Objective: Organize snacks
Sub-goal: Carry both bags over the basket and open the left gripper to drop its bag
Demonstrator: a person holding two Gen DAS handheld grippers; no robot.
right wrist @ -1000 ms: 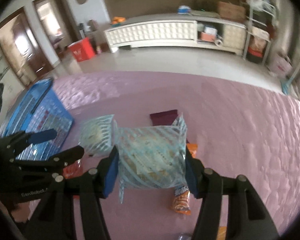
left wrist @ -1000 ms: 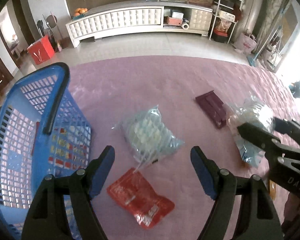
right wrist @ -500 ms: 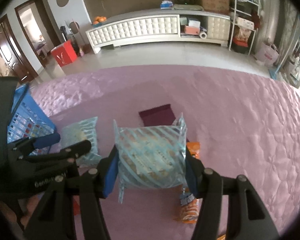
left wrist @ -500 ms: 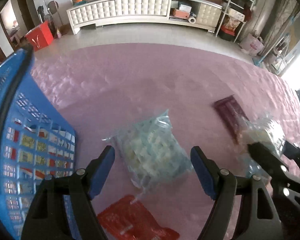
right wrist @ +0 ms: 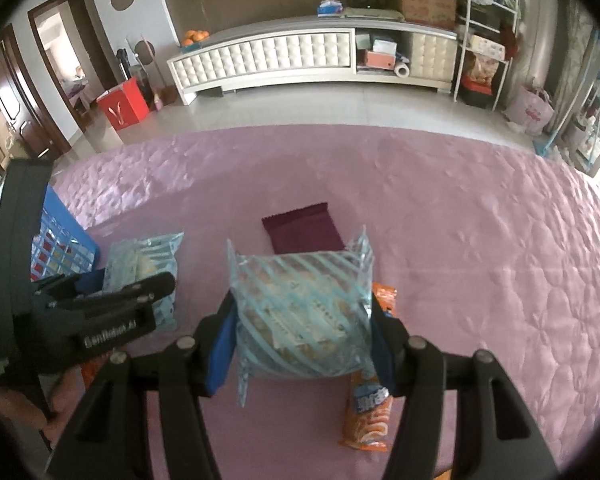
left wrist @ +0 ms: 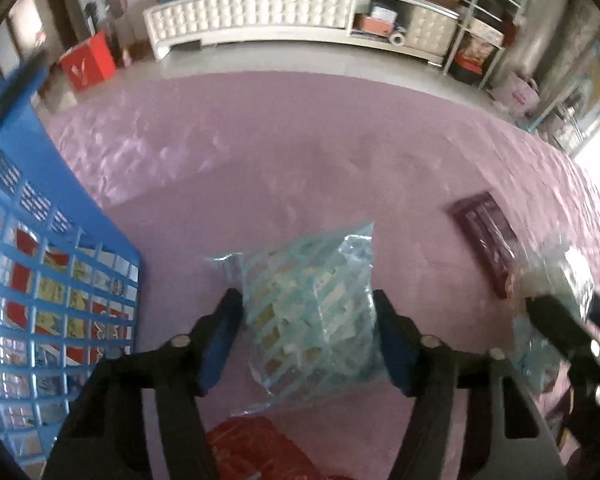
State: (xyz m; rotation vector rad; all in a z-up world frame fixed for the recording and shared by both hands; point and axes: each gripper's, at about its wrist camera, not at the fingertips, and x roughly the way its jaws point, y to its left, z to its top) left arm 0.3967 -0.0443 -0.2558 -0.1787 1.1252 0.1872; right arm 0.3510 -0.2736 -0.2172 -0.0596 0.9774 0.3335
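Right wrist: crinkly striped pillow-shaped packet (right wrist: pixel 304 316)

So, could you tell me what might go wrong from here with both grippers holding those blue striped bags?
The left gripper has just been closing on its striped bag; the puffy film could slip out, or the biscuits inside get crushed. The right gripper grips a second striped bag and sits close beside the left one, so the two might collide on the way to the blue basket.

Striped packet (right wrist: pixel 304 312) in right gripper (right wrist: pixel 302 322)
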